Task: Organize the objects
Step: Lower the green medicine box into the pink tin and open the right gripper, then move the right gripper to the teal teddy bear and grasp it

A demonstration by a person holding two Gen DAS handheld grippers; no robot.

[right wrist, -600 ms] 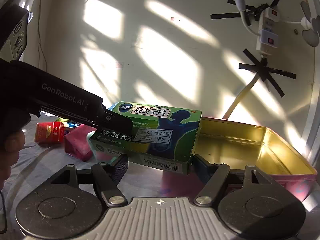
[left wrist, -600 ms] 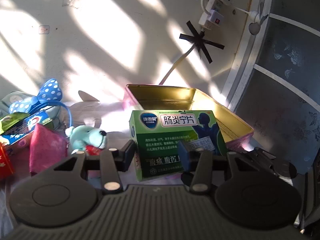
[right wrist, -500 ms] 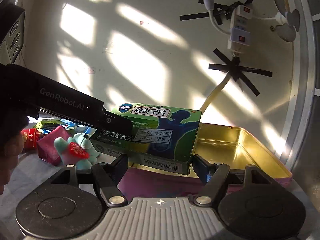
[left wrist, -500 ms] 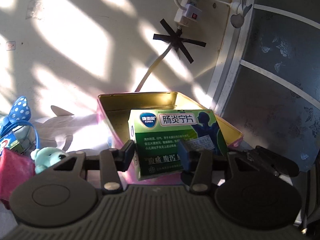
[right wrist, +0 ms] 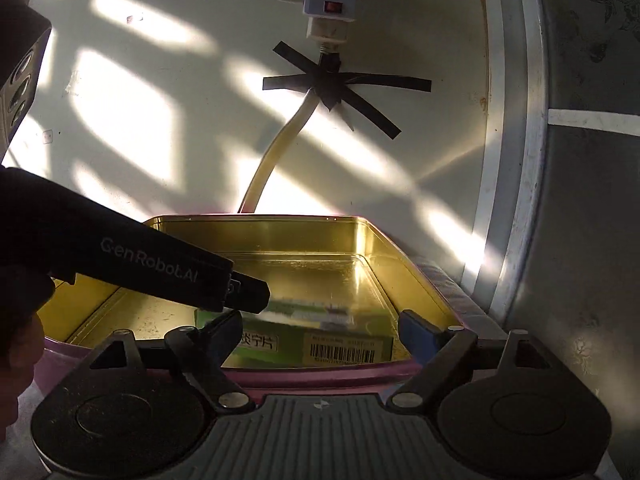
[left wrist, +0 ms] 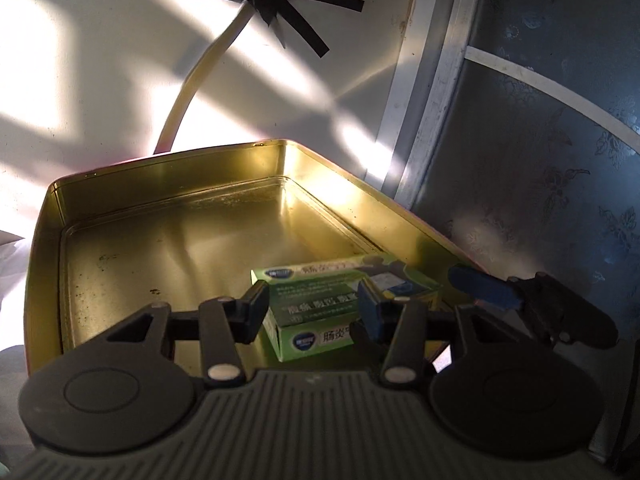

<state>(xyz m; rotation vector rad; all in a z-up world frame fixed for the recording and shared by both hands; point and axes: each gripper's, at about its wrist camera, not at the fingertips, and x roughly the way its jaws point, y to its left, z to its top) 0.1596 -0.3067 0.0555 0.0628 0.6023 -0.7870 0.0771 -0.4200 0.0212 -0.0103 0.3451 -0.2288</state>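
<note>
A green medicine box point(left wrist: 316, 300) lies low inside the gold-lined, pink-sided tin point(left wrist: 160, 184), by its near right corner. My left gripper point(left wrist: 312, 310) is shut on the box's left end, which has tipped so its broad face looks upward. In the right wrist view the box point(right wrist: 340, 350) is blurred behind the tin's near pink wall point(right wrist: 320, 376), and the left gripper point(right wrist: 248, 296) reaches in from the left onto it. My right gripper point(right wrist: 320, 330) stands open at the near rim, apart from the box. One of its blue fingertips point(left wrist: 480, 290) shows at the tin's right edge.
The tin stands against a sunlit wall, where black tape point(right wrist: 332, 84) fixes a cable under a power strip point(right wrist: 330, 12). A grey patterned panel point(left wrist: 540, 160) with a metal frame closes the right side. A hand point(right wrist: 16, 340) holds the left gripper.
Both grippers have moved right and forward over the tin. The green box has gone from above the tin's rim down into it and tipped. The toys and packets at the left have left view.
</note>
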